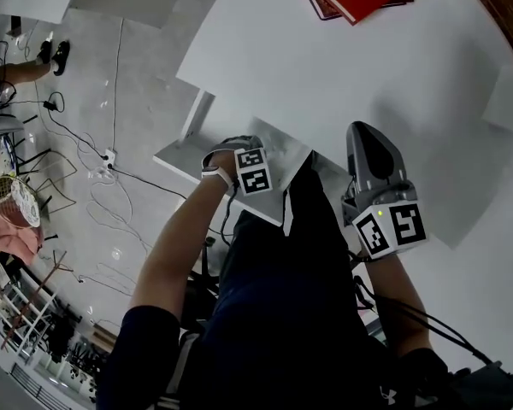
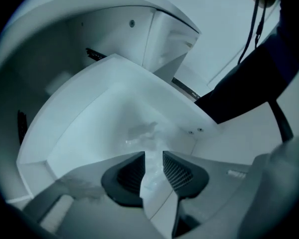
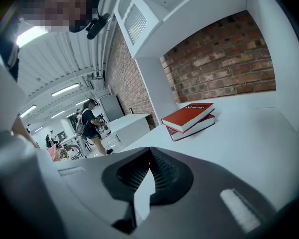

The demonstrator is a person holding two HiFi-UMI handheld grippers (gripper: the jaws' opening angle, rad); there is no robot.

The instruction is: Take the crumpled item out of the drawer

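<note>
— White desk (image 1: 393, 84) takes up most of the head view, with a brick wall (image 3: 224, 59) behind it. Drawer status?
— The drawer (image 2: 79, 118) stands open below the desk's front edge. It is white inside, and the left gripper view looks down into it.
— Anything on the desk top?
— Two red books (image 3: 189, 117), stacked, well apart from the drawer.
— And the right gripper (image 3: 150, 152)?
— It is held over the desk and points roughly level towards the books. The jaw tips meet and nothing sits between them.
— Left gripper (image 2: 153, 156)?
— It is aimed steeply down into the drawer with its jaws apart. The person's bare forearm shows behind it in the head view.
— Where is the crumpled item (image 2: 142, 132)?
— On the drawer floor near an inner corner. It is pale and translucent, and lies in line with the gap of the left jaws, at or just past their tips. I cannot tell whether the pads touch it. It is not lifted and still rests in the drawer.
</note>
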